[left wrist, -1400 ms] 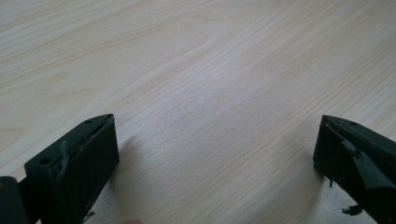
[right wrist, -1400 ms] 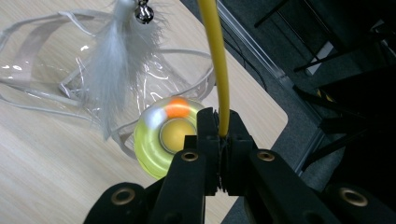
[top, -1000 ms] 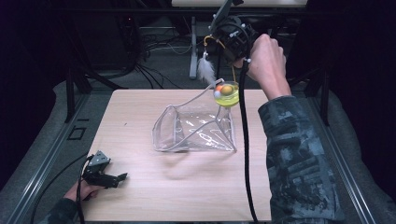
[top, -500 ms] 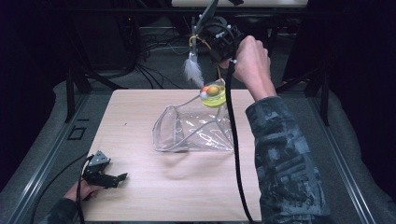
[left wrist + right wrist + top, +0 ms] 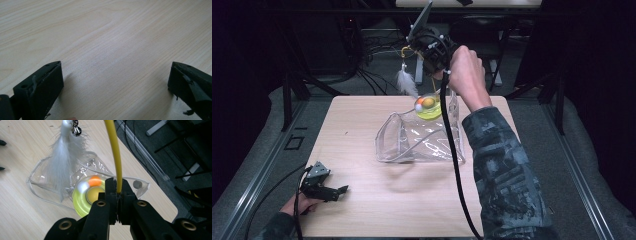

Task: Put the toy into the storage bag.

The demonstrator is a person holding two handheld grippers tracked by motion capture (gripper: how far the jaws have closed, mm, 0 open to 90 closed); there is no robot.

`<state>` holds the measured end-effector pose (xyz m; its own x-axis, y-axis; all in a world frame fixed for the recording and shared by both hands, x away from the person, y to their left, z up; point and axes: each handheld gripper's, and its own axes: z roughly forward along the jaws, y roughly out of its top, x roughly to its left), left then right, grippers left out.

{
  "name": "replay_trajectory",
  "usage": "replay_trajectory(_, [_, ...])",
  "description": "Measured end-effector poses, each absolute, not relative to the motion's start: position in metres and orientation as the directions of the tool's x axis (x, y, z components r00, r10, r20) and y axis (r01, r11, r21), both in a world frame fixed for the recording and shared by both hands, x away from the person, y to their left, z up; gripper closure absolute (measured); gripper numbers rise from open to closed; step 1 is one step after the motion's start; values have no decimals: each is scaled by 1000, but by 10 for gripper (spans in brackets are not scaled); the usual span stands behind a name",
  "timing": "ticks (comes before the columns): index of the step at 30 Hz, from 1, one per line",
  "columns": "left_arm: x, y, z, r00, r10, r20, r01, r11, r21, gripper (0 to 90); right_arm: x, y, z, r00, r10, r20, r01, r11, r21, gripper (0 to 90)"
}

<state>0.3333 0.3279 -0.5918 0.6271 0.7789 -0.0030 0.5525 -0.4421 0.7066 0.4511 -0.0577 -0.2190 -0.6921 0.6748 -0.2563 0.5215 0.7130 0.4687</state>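
- The right tool (image 5: 428, 50), clamped on the yellow wand (image 5: 113, 152), has moved left across the far edge of the desk (image 5: 362, 200).
- The white feather (image 5: 404, 82) hanging from it has swung left too.
- The yellow disc (image 5: 428, 106) now sits further left, over the clear bag (image 5: 419, 142).

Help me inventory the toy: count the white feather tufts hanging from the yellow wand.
1: a white feather tuft dangles from the yellow wand held in the right gripper, above the clear plastic pouch. Others may be hidden.
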Motion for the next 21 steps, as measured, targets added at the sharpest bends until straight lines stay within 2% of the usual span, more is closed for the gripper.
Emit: replay_trajectory(21, [334,328,-592,629,777,-3,551,-444,707,0,466,-53,-272,-719,664,-205,546,722,426,880])
